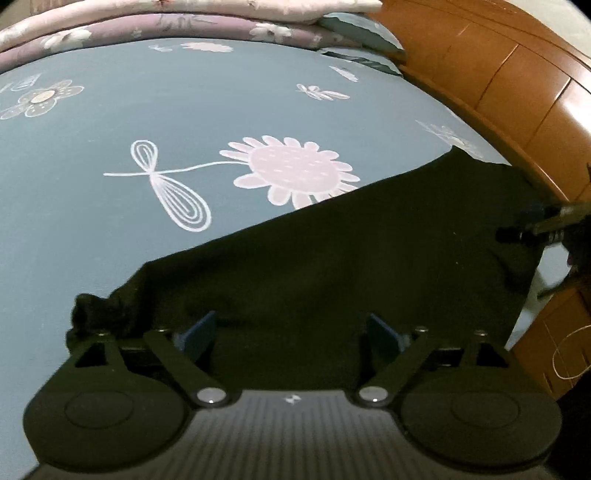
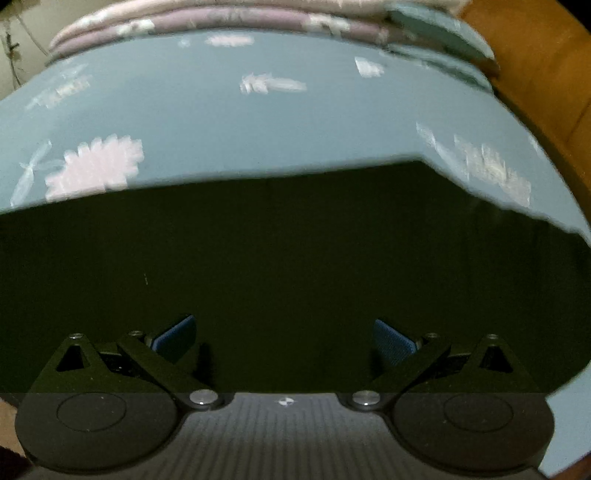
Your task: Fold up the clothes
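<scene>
Left wrist view, far left of frame: a bunched, crumpled corner (image 1: pixel 94 314) of the dark garment (image 1: pixel 332 258) is seen at lower left, just above the left gripper (image 1: pixel 291 332). The garment is spread flat on the blue flowered bedsheet (image 1: pixel 110 229), filling the lower middle and right of the frame, its far edge running diagonally up to upper right. The left gripper's jaws are held wide apart, nothing between the blue pads (image 1: pixel 197 334); it hangs over the near hem.

Further right: a wooden headboard (image 1: pixel 498 74) is seen at upper right, folded quilts (image 1: pixel 147 26) along the top. At the right edge a dark blurred shape is seen at the garment's side; probably the other gripper, cannot be told for sure.

Right wrist view: the garment (image 2: pixel 295 258) fills the middle band from left edge to right edge, with a straight far edge and a ragged edge at upper right. The right gripper (image 2: pixel 284 341) is likewise wide open and empty, pads (image 2: pixel 393 341) over cloth. Picture is motion-blurred.

Handling, judged: thin, soft, light cloth, limp, no stiffness, not fragile; likely to sag and drag on the sheet. Best taken by pinching an edge or corner, both layers if doubled; the bunched left corner is the easiest bite. Whether the flat shape is already a fold or a spread-out layer cannot be told.
</scene>
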`<action>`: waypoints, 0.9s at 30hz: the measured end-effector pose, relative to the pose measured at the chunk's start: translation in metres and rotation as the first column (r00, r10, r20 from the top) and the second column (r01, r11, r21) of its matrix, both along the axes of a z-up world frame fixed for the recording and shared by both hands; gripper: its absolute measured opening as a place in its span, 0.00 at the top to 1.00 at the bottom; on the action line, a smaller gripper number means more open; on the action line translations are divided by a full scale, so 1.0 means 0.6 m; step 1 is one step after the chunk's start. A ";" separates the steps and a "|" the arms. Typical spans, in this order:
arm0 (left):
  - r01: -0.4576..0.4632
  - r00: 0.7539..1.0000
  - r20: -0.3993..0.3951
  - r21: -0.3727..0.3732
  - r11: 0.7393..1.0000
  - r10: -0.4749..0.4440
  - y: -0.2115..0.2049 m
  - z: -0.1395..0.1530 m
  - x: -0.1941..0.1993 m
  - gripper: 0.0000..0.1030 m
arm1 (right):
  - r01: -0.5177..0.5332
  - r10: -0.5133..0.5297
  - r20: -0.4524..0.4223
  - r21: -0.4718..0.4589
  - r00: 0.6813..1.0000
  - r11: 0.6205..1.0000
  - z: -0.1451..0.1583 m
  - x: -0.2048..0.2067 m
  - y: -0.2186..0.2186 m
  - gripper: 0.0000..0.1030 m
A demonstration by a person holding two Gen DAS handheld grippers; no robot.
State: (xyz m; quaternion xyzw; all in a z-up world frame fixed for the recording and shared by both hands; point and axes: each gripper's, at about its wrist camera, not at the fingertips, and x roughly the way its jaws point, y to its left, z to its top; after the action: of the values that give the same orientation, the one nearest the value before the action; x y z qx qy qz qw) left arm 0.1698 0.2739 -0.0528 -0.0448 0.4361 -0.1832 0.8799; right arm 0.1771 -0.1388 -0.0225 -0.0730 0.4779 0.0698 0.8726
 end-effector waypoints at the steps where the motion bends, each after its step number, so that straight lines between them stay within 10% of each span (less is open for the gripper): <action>1: 0.006 1.000 0.004 0.004 1.000 -0.006 -0.001 0.000 -0.002 0.11 | 0.009 -0.009 -0.021 -0.004 1.000 1.000 -0.011 -0.004 -0.001 0.00; 15: -0.011 1.000 0.003 0.061 0.998 0.011 -0.019 0.007 -0.008 0.08 | 0.053 -0.050 -0.037 0.073 0.998 0.996 -0.028 -0.061 -0.028 0.00; 27: -0.005 0.999 0.051 0.136 0.991 -0.002 -0.089 0.056 -0.010 0.09 | 0.135 -0.150 0.155 0.098 0.976 0.986 0.012 -0.047 -0.156 0.00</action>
State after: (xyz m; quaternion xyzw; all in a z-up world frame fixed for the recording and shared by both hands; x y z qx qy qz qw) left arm 0.1640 0.2206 -0.0191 0.0198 0.4249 -0.1533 0.8919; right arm 0.1487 -0.2322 -0.0153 -0.0059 0.4058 0.0215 0.9137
